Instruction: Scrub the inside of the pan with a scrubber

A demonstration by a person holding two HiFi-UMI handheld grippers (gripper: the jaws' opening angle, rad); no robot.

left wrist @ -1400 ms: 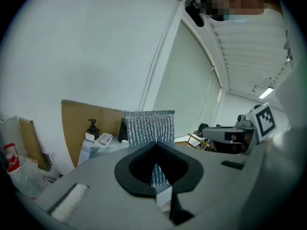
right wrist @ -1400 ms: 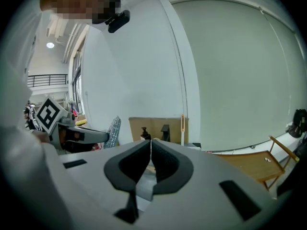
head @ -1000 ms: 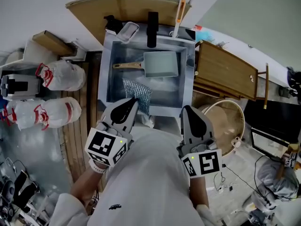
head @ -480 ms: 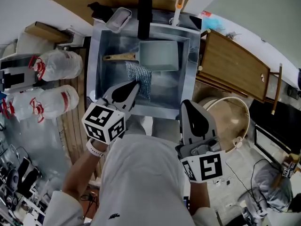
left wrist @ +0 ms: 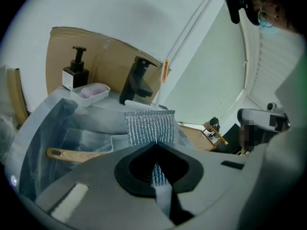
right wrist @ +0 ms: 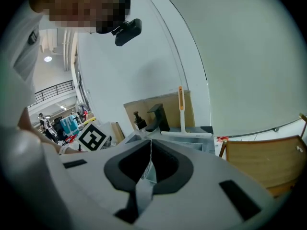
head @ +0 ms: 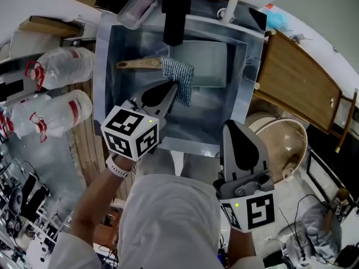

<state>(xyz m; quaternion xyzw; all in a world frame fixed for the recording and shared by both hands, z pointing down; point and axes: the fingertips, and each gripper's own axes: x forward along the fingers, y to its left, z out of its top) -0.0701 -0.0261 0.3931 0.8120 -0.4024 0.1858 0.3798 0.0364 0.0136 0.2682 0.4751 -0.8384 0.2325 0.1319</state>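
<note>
A grey-blue rectangular pan with a wooden handle lies in the steel sink. My left gripper is shut on a silver mesh scrubber, which hangs over the pan's handle end. In the left gripper view the scrubber stands up from the shut left gripper, with the pan handle below on the left. My right gripper stays shut and empty near the sink's front edge; the right gripper view shows the same gripper with its jaws pressed together.
A black faucet and a soap dish sit at the sink's back. Plastic bottles lie to the left. A wooden table and a round basin are on the right. A soap dispenser stands behind the sink.
My left gripper has carried the scrubber forward across the sink, from near its front edge to over the pan's handle end. The right gripper has stayed near the sink's front edge.
</note>
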